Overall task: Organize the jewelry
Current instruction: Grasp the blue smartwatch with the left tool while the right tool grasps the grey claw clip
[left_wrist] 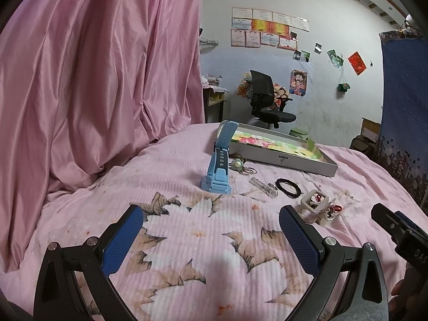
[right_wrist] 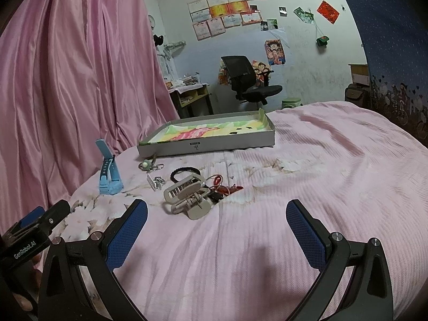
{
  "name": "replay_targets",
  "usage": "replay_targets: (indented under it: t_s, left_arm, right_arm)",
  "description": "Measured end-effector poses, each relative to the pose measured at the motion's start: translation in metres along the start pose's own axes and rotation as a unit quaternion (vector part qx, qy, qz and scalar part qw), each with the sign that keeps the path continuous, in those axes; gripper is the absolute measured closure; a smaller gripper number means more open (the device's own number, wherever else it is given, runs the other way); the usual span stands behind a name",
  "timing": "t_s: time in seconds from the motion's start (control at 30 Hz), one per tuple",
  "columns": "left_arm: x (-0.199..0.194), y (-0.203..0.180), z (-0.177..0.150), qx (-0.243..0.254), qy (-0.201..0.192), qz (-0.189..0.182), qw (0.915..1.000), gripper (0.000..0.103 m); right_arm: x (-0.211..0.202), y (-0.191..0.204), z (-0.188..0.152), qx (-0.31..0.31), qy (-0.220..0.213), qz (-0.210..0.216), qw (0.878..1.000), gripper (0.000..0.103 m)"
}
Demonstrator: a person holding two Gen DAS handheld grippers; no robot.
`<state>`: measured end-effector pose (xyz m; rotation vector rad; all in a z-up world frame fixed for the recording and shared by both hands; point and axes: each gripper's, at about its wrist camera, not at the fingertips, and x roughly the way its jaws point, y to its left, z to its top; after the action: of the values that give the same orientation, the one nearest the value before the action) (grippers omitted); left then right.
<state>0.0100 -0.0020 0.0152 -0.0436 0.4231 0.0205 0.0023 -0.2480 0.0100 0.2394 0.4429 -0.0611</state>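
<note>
Jewelry lies on a pink bedspread (right_wrist: 267, 214). A blue watch (left_wrist: 218, 168) (right_wrist: 109, 176) stands upright on its strap. Near it lie a flower hair tie (left_wrist: 237, 164) (right_wrist: 145, 164), a clear hair clip (left_wrist: 263, 187) (right_wrist: 155, 181), a black hair band (left_wrist: 289, 187) (right_wrist: 186, 173), two beige claw clips (left_wrist: 315, 204) (right_wrist: 187, 196) and red bands (right_wrist: 227, 188). A shallow grey box (left_wrist: 283, 157) (right_wrist: 208, 141) with a colourful lining sits behind them. My left gripper (left_wrist: 211, 230) is open and empty, short of the watch. My right gripper (right_wrist: 216, 222) is open and empty, just in front of the claw clips.
A pink curtain (left_wrist: 93, 80) hangs along the left side of the bed. A black office chair (left_wrist: 267, 96) and a desk (right_wrist: 191, 96) stand beyond the bed's far edge. A blue patterned cloth (left_wrist: 404, 107) hangs on the right.
</note>
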Motion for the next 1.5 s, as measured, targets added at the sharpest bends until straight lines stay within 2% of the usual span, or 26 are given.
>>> replay_targets:
  t_s: [0.23, 0.43, 0.6, 0.83, 1.03, 1.1, 1.27, 1.4, 1.47, 1.5]
  left_arm:
    - [0.019, -0.003, 0.015, 0.017, 0.011, 0.005, 0.9998, 0.001]
    - [0.048, 0.002, 0.037, 0.013, 0.041, -0.009, 0.999, 0.001]
    - [0.073, 0.006, 0.046, 0.018, 0.064, -0.003, 0.9978, 0.001]
    - [0.115, 0.001, 0.052, 0.073, 0.117, -0.04, 0.9896, 0.001]
    - [0.135, 0.01, 0.046, 0.067, 0.146, -0.069, 0.9846, 0.002]
    - [0.139, 0.011, 0.044, 0.061, 0.153, -0.074, 0.9835, 0.004]
    - [0.151, 0.004, 0.037, 0.077, 0.174, -0.076, 0.9787, 0.029]
    - [0.157, 0.001, 0.035, 0.087, 0.182, -0.069, 0.9771, 0.035]
    - [0.157, 0.0, 0.034, 0.088, 0.181, -0.069, 0.977, 0.042]
    - [0.157, 0.0, 0.034, 0.089, 0.182, -0.07, 0.9767, 0.043]
  right_arm:
    - [0.007, 0.006, 0.009, -0.016, 0.0, 0.008, 1.0, 0.001]
    - [0.027, 0.007, 0.026, -0.033, 0.015, 0.018, 0.999, 0.001]
    - [0.04, 0.005, 0.037, -0.043, 0.025, 0.034, 0.998, 0.001]
    - [0.069, 0.013, 0.041, -0.081, 0.068, 0.068, 0.992, 0.001]
    - [0.094, 0.024, 0.035, -0.11, 0.108, 0.093, 0.984, 0.001]
    - [0.102, 0.027, 0.033, -0.115, 0.12, 0.1, 0.981, 0.001]
    - [0.118, 0.037, 0.028, -0.132, 0.14, 0.105, 0.976, 0.002]
    - [0.126, 0.041, 0.025, -0.139, 0.149, 0.106, 0.973, 0.011]
    - [0.13, 0.041, 0.022, -0.139, 0.156, 0.103, 0.972, 0.017]
    - [0.131, 0.041, 0.021, -0.139, 0.159, 0.101, 0.972, 0.022]
